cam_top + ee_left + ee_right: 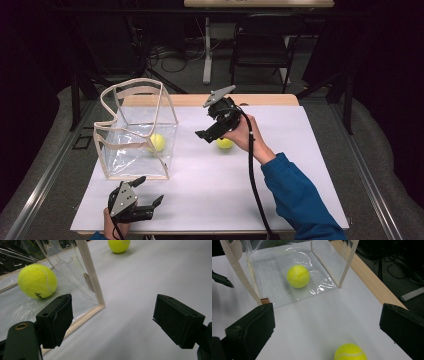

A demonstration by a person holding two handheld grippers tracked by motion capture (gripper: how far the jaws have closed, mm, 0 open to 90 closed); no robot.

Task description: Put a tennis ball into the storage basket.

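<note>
My right tongs (209, 131), released, hover beside the loose tennis ball (224, 143) on the desk (300, 150), light, fuzzy, springy and prone to rolling, so I'd pinch across its middle; left tongs (150, 192) also released.

There are two tennis balls (157, 142) (224, 143), both yellow-green. One ball lies inside the bag at the left, and the other ball lies on the white sheet near the middle, outside the bag. There is one clear bag (137, 131), with beige edges and two beige handles at its top. There is one white sheet (300, 170) that covers the table. There are two grippers: the left gripper (150, 192) at the near left and the right gripper (205, 136) over the middle. Each gripper has two black jaws. Far behind the table stands one dark chair (262, 45).
</note>
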